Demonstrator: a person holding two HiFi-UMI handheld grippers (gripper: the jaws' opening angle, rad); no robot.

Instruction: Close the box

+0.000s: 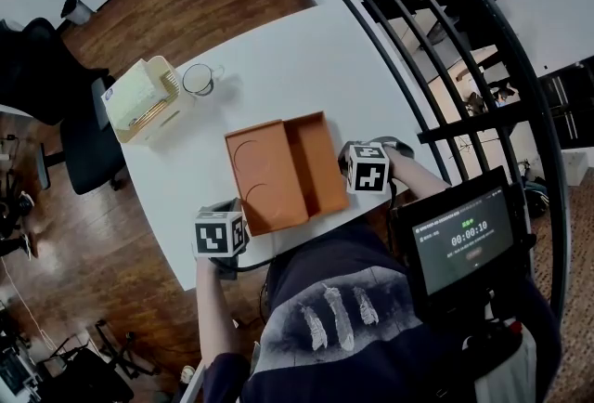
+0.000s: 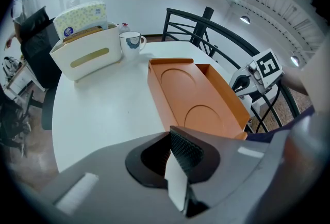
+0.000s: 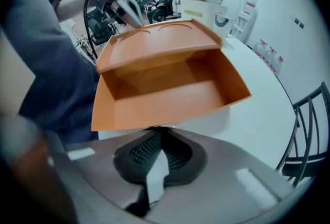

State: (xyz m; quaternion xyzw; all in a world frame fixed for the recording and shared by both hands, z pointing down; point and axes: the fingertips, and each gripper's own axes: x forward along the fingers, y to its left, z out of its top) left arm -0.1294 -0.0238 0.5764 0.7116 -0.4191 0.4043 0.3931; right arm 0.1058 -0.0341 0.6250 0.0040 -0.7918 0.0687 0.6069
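An orange box [image 1: 320,164] sits open on the white table [image 1: 278,58], near its front edge. Its hinged lid [image 1: 264,174], with two round imprints, is swung open to the left. The tray [image 3: 170,89] is empty. My left gripper [image 1: 230,220] is at the table's front edge just off the lid's near left corner, jaws shut on nothing [image 2: 178,166]. Close to the tray's right side is my right gripper [image 1: 351,162], shut and empty [image 3: 157,158]. The lid [image 2: 191,99] fills the middle of the left gripper view; the lid [image 3: 160,37] rises behind the tray in the right gripper view.
A cream holder with tissues [image 1: 141,99] and a glass mug [image 1: 199,79] stand at the table's far left. A black railing [image 1: 418,39] runs along the right side. A black chair [image 1: 74,141] is on the left. A screen with a timer [image 1: 462,239] hangs at my chest.
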